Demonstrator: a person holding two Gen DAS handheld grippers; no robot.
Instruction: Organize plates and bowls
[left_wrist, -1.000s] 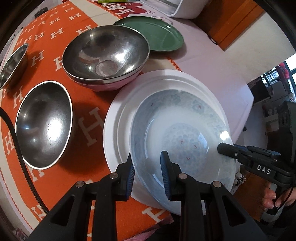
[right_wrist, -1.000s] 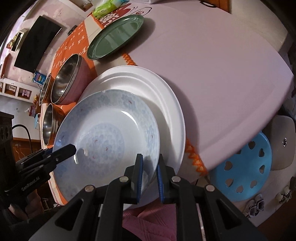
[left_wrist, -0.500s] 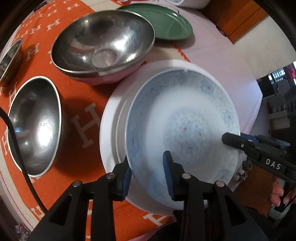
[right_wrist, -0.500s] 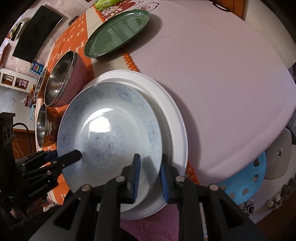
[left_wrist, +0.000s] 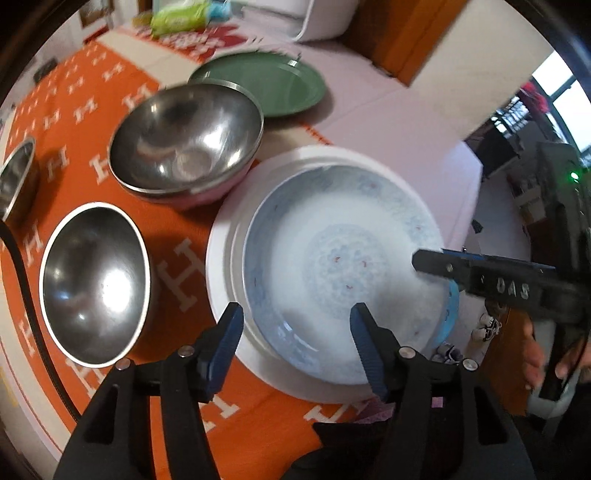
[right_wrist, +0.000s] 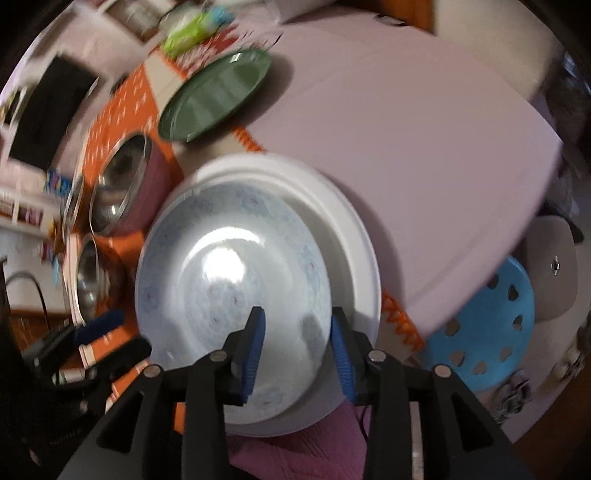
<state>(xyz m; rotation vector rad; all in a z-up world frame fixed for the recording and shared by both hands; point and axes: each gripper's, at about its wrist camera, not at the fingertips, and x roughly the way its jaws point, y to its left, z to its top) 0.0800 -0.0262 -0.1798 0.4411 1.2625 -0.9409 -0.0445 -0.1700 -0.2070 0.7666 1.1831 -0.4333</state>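
Off to the left of the left gripper (left_wrist: 295, 339) sit two steel bowls (left_wrist: 96, 284), one nested in a pink one, kept apart from the plates. Between its opening fingers (left_wrist: 225, 339) the near rim of the patterned plate (left_wrist: 332, 266) passes untouched, resting flat on the white plate (left_wrist: 221, 266), stacked by kind. The right gripper (right_wrist: 297, 350), fingers also opening, straddles the opposite rim without pressing. Beyond lies the green plate (left_wrist: 273, 81) on the surface (right_wrist: 424, 147), probably next.

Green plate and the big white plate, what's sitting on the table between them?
Nothing: in the right wrist view only bare pink cloth and an orange fringe separate the green plate from the white plate.
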